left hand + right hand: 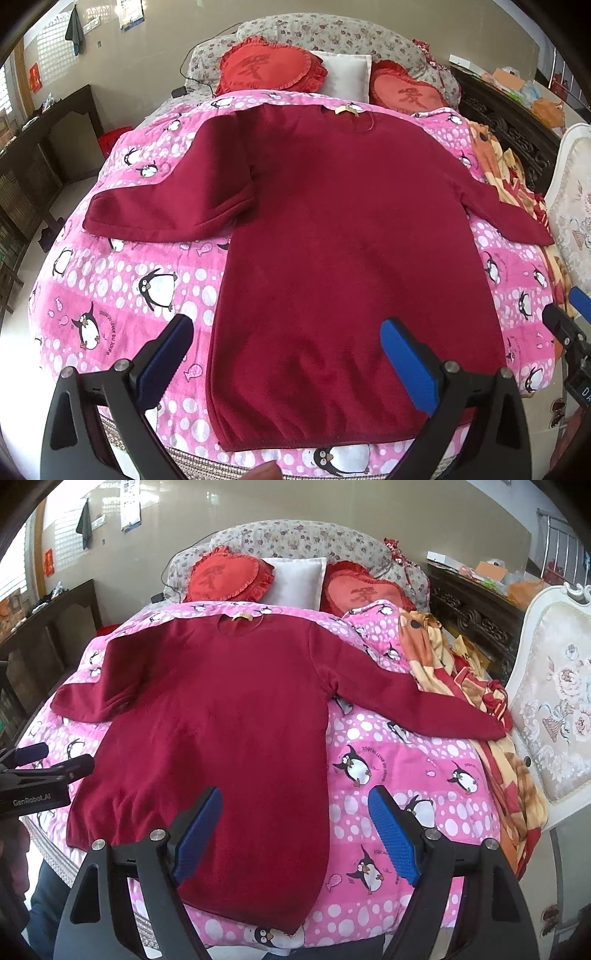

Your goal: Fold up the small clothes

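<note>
A dark red long-sleeved sweater (pixel 343 221) lies flat on the pink penguin blanket (pixel 122 280), collar far, hem near, both sleeves spread out. In the left wrist view my left gripper (pixel 288 332) hovers open above the hem's left part, nothing between its blue pads. The right wrist view shows the same sweater (pixel 221 709) and my right gripper (pixel 295 801) open above the hem's right corner, also holding nothing. Each gripper appears at the other view's edge: the right gripper (pixel 565 314) and the left gripper (pixel 55 760).
Two red heart cushions (pixel 229 578) and a white pillow (pixel 295 579) lie at the bed's head. An orange-and-red blanket (pixel 476 686) is bunched along the right side. A white upholstered chair (pixel 554 709) stands at the right, dark wooden furniture (pixel 44 155) at the left.
</note>
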Demonstrator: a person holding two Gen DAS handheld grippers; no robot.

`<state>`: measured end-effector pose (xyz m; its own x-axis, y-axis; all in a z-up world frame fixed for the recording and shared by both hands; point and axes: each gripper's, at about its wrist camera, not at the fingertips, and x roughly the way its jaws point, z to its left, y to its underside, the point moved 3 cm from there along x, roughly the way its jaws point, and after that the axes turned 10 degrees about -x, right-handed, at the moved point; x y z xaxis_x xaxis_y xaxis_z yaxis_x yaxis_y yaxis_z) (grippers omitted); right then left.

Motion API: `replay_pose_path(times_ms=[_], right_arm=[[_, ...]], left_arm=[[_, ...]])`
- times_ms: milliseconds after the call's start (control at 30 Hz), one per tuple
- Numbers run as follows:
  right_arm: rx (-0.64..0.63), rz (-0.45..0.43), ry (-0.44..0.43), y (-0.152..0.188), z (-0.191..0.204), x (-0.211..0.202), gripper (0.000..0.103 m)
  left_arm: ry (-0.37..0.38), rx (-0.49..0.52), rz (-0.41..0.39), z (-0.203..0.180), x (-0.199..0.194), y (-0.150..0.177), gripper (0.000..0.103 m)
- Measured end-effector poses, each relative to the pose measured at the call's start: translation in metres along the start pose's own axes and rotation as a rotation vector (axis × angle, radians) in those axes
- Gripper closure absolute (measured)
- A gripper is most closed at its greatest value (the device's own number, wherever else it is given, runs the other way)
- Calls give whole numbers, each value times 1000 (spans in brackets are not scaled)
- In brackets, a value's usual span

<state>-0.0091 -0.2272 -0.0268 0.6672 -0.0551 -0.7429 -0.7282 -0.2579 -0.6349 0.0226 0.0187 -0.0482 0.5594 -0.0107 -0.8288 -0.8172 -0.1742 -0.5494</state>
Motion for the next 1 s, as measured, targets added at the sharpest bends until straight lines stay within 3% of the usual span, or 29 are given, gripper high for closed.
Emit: replay_pose_path(times_ms=[1000], right_arm=[[-7,-4,-36,-14,21,12,51]], left_arm=[[-10,-9,19,13,15,0,0]])
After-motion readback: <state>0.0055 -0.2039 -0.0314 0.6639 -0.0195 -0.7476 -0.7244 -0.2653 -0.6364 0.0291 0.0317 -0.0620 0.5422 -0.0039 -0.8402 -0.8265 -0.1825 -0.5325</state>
